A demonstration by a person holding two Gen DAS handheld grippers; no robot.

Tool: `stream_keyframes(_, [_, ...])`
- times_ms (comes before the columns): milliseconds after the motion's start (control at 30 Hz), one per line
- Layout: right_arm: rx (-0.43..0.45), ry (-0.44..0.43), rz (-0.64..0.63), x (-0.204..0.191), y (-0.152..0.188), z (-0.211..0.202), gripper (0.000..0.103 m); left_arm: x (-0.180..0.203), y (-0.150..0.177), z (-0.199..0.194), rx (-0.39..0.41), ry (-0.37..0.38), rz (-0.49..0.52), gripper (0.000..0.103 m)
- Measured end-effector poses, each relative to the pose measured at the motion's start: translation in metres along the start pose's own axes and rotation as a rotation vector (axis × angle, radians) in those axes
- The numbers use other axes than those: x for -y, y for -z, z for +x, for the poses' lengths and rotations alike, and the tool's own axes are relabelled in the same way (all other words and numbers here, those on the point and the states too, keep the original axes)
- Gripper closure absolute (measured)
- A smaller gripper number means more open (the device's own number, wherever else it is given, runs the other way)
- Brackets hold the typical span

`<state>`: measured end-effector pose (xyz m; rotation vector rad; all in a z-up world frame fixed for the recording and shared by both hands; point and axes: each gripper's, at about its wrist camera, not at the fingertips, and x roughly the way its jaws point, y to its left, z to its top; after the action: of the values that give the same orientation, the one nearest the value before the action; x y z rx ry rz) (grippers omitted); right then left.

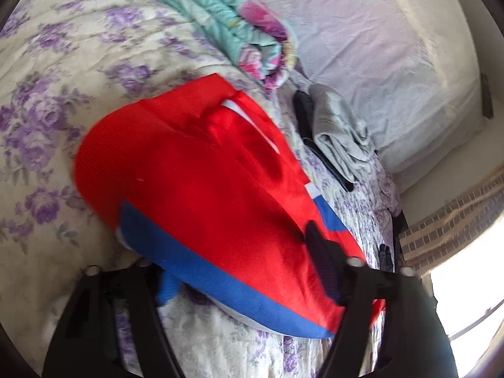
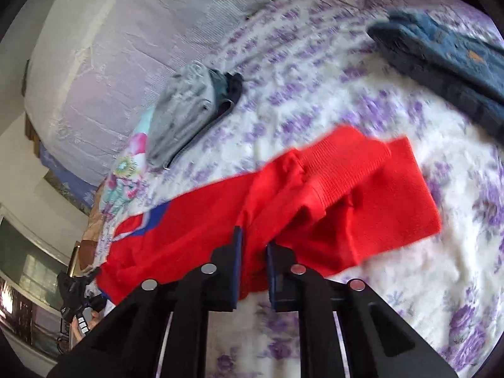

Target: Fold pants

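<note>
Folding step: gathering the red knit-and-satin pants with blue-and-white side stripes [image 2: 315, 201] at two edges; by my reading the fold is only starting, since the cloth lies rumpled, not squared.
Right hand-held gripper [image 2: 253, 252]: jaws drawn nearly together, pinching a ridge of the red fabric at its near edge.
Left hand-held gripper [image 1: 239, 271]: jaws about half spread; the striped edge lies between them, one finger [image 1: 324, 261] resting on top of the cloth. Whether the pads press it I cannot tell.
Where the pants are: spread on the cream bedspread with purple flowers [image 2: 315, 94], near its front, ribbed cuffs toward the far side in the right wrist view.
Look of the pants: bright red, shiny in the body, ribbed at the cuffs, bunched with one leg overlapping the other.
Next move calls for: a firm hold on both edges, then lifting together so the legs line up before laying them over.
Nearby: a grey folded garment [image 2: 182, 113] and folded blue denim [image 2: 447, 72], both well apart.
</note>
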<state>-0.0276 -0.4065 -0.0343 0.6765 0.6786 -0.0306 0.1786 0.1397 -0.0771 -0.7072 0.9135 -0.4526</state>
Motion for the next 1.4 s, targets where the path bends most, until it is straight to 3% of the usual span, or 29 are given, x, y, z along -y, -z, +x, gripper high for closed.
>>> stream_keyframes(67, [0.034, -0.064, -0.004, -0.012, -0.013, -0.020, 0.092, -0.004, -0.011, -0.004, -0.049, 0.035, -0.063, 0.067])
stream_keyframes(133, [0.074, -0.129, -0.001, -0.022, -0.023, -0.046, 0.092, -0.002, -0.015, -0.014, -0.066, 0.075, -0.099, 0.075])
stream_keyframes(200, [0.096, -0.166, -0.001, -0.024, -0.022, -0.071, 0.092, 0.015, -0.014, -0.037, -0.056, 0.071, -0.047, 0.075])
stream_keyframes(267, [0.102, -0.177, 0.001, -0.017, -0.012, -0.090, 0.092, 0.029, -0.006, -0.053, -0.043, 0.019, 0.022, 0.075])
stream_keyframes(300, [0.101, -0.165, 0.009, -0.008, -0.003, -0.096, 0.092, 0.035, 0.002, -0.061, -0.042, -0.028, 0.066, 0.071])
stream_keyframes(367, [0.070, -0.120, 0.053, 0.020, 0.021, -0.098, 0.092, 0.028, 0.015, -0.062, -0.071, -0.076, 0.063, 0.023])
stream_keyframes(400, [0.046, -0.096, 0.082, 0.034, 0.034, -0.094, 0.092, 0.020, 0.020, -0.060, -0.083, -0.084, 0.038, 0.018])
stream_keyframes(500, [-0.024, -0.070, 0.162, 0.067, 0.066, -0.077, 0.092, -0.005, 0.029, -0.050, -0.110, -0.069, -0.047, 0.018])
stream_keyframes(567, [-0.038, -0.059, 0.175, 0.074, 0.076, -0.071, 0.092, -0.013, 0.028, -0.046, -0.082, -0.051, -0.084, 0.018])
stream_keyframes(733, [-0.023, -0.077, 0.191, 0.070, 0.074, -0.069, 0.089, 0.002, 0.014, -0.020, -0.029, -0.140, -0.015, 0.013])
stream_keyframes(800, [-0.021, -0.077, 0.185, 0.068, 0.070, -0.069, 0.089, 0.007, 0.007, -0.011, -0.009, -0.181, 0.018, 0.018])
stream_keyframes(867, [-0.019, -0.079, 0.175, 0.065, 0.067, -0.071, 0.089, 0.009, 0.001, -0.011, -0.020, -0.179, 0.012, 0.073])
stream_keyframes(933, [-0.006, -0.088, 0.147, 0.058, 0.060, -0.076, 0.089, 0.012, -0.004, -0.021, -0.056, -0.034, -0.016, 0.080])
stream_keyframes(1067, [-0.003, -0.088, 0.136, 0.055, 0.059, -0.079, 0.089, 0.024, 0.003, -0.045, -0.045, -0.044, 0.058, 0.081])
stream_keyframes(1200, [-0.031, -0.112, 0.169, 0.063, 0.080, -0.094, 0.089, -0.003, 0.018, -0.079, -0.119, 0.047, -0.038, 0.081])
stream_keyframes(1300, [-0.008, -0.113, 0.179, 0.073, 0.092, -0.119, 0.089, -0.030, 0.026, -0.100, -0.130, 0.016, -0.082, 0.081])
stream_keyframes(1333, [0.002, -0.106, 0.187, 0.078, 0.094, -0.126, 0.089, -0.035, 0.029, -0.101, -0.138, 0.009, -0.092, 0.078])
stream_keyframes(1400, [0.025, -0.066, 0.224, 0.093, 0.098, -0.138, 0.089, -0.054, 0.036, -0.101, -0.153, -0.019, -0.133, 0.057])
